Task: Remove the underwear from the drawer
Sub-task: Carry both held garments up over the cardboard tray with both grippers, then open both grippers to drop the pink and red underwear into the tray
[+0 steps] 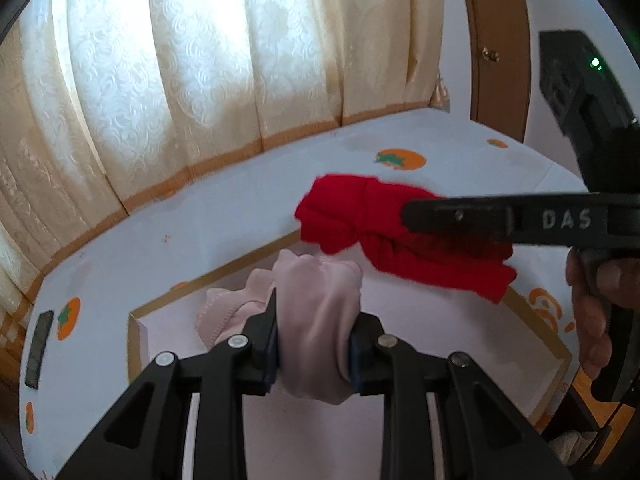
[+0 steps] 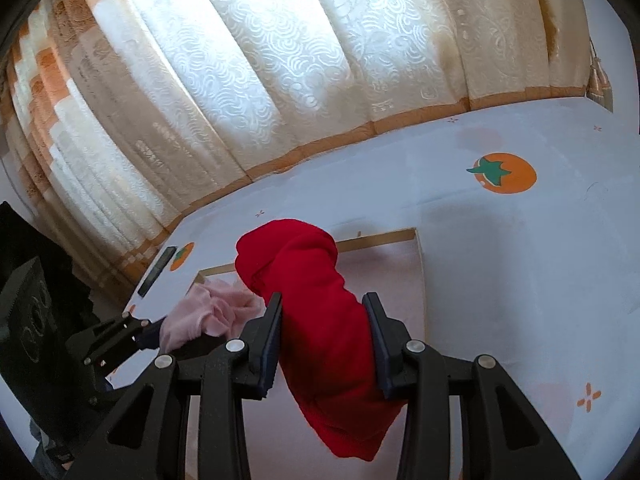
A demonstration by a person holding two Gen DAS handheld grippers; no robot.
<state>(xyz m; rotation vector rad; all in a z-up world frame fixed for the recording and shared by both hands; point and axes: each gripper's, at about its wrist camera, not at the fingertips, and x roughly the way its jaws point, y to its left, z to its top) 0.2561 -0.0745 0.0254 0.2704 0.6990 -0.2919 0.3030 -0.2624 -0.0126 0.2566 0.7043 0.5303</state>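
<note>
My left gripper (image 1: 316,320) is shut on a pale pink piece of underwear (image 1: 320,320), bunched between its pads above the open drawer (image 1: 138,320). My right gripper (image 2: 324,316) is shut on a red piece of underwear (image 2: 316,320) that hangs down past the pads. In the left wrist view the red underwear (image 1: 360,224) hangs to the right and further off, held by the right gripper (image 1: 404,216). In the right wrist view the pink underwear (image 2: 208,312) and the left gripper (image 2: 148,330) show at the lower left. The drawer (image 2: 420,272) has a light wooden rim and pale lining.
A white cloth with orange fruit prints (image 2: 504,172) covers the surface around the drawer. A dark flat phone-like thing (image 1: 38,350) lies at its left edge. Cream curtains (image 1: 180,80) hang behind. A brown door frame (image 1: 488,40) stands at the right. A hand (image 1: 592,312) holds the right gripper.
</note>
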